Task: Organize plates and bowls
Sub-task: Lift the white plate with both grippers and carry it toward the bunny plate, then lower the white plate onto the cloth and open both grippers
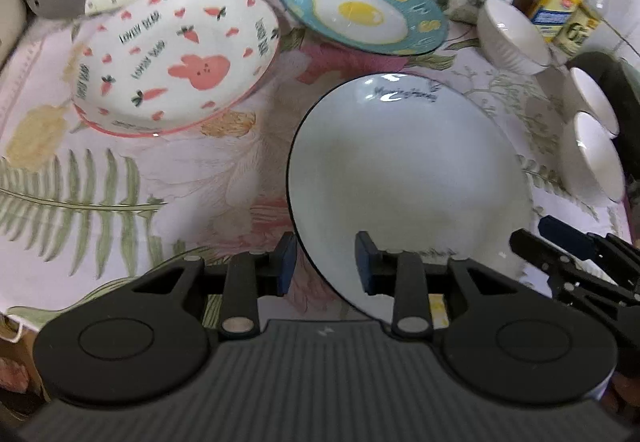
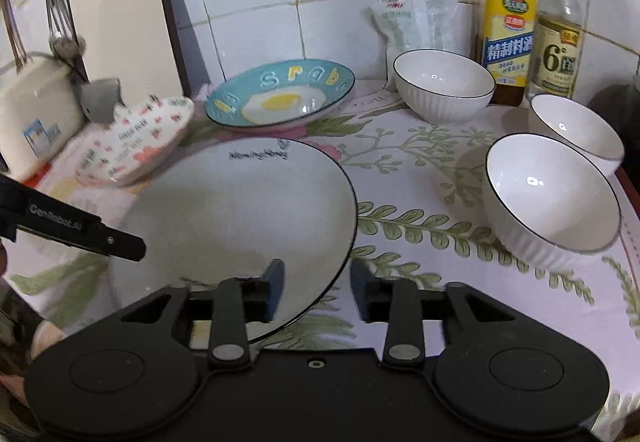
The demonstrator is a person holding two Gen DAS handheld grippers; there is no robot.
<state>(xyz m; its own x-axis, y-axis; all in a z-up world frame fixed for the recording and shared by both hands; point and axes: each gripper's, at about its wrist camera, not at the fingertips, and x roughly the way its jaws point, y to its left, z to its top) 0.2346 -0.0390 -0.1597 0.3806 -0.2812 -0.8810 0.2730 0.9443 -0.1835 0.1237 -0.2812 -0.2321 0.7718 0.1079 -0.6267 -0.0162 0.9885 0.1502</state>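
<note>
White plate on floral cloth nr tiled wall; left gripper & right gripper straddle rim, jaws apart, no pinch.

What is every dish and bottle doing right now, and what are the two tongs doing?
White plate: tilted, rim between both tongs' pads.
Bunny plate: empty, tilted.
Egg plate: empty, on the cloth.
Three white bowls: upright, empty, unstacked.
Two bottles: upright, capped.
Left tongs: straddling the white plate's rim; grip unclear.
Right tongs: straddling the rim, a gap showing.
</note>
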